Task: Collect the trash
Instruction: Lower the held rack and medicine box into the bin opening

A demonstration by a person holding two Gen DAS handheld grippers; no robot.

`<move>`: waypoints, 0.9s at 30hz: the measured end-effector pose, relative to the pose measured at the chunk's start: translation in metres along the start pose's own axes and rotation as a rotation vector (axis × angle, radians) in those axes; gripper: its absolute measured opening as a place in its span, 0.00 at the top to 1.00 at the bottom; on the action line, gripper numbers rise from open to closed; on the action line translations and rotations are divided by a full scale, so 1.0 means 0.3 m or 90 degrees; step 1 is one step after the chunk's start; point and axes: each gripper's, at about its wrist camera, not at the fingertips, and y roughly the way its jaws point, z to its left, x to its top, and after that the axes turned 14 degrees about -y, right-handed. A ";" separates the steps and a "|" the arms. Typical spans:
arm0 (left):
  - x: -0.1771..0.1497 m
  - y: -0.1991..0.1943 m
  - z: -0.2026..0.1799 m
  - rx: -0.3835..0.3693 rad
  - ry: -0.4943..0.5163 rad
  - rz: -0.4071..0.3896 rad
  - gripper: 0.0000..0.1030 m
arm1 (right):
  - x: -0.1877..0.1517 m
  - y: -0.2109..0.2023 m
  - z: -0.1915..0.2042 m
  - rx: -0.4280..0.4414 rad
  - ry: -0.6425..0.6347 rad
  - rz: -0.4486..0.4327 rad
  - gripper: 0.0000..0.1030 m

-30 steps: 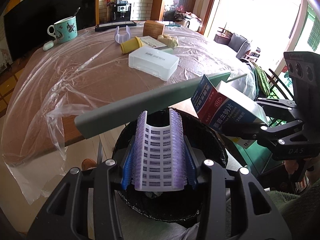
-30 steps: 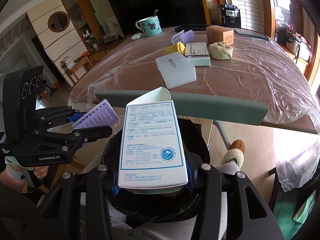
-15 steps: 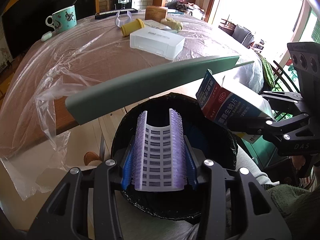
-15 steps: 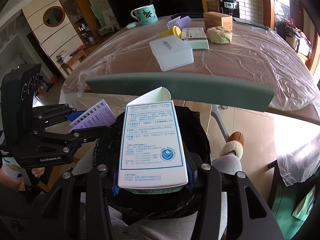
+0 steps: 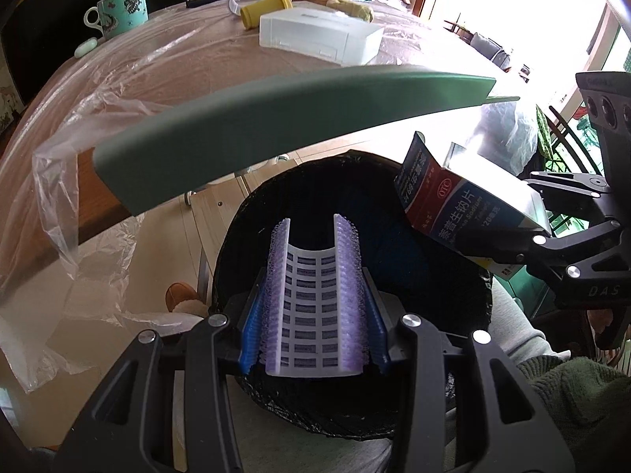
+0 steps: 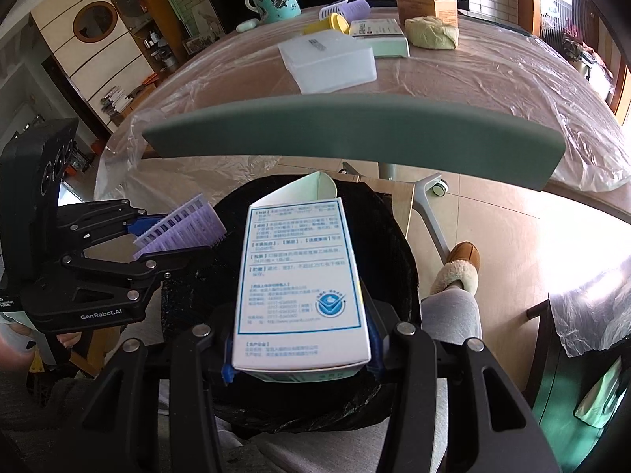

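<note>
My left gripper [image 5: 314,311] is shut on a purple-and-white hair roller half [image 5: 313,303], held over the mouth of a bin lined with a black bag [image 5: 441,406]. My right gripper [image 6: 299,339] is shut on an opened white-and-blue medicine box [image 6: 299,272], also above the black-bagged bin [image 6: 402,260]. In the left wrist view the medicine box [image 5: 453,213] hangs at the bin's right rim in the right gripper [image 5: 512,252]. The right wrist view shows the roller [image 6: 185,228] in the left gripper [image 6: 173,236] at the bin's left rim.
A green chair back [image 5: 276,122] crosses just beyond the bin. Behind it stands a table under clear plastic sheet [image 6: 473,75] with a white box [image 6: 327,63], yellow cylinder [image 5: 264,10], teal mug [image 5: 120,10], another roller [image 6: 347,8] and a lump of dough [image 6: 432,33]. A slippered foot [image 6: 457,272] rests on the floor.
Both grippers have sunk toward the bin with their loads still held. The bin mouth fills more of each view and the chair back sits higher in the frame.
</note>
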 end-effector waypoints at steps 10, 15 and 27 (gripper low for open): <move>-0.006 0.053 0.015 0.017 0.001 0.017 0.57 | -0.015 0.055 -0.014 -0.008 0.013 0.022 0.54; -0.003 0.076 0.004 0.025 0.003 0.021 0.57 | -0.016 0.075 -0.011 -0.015 0.013 0.030 0.54; 0.001 0.103 -0.005 0.034 0.007 0.025 0.56 | -0.009 0.085 -0.004 -0.025 0.014 0.040 0.54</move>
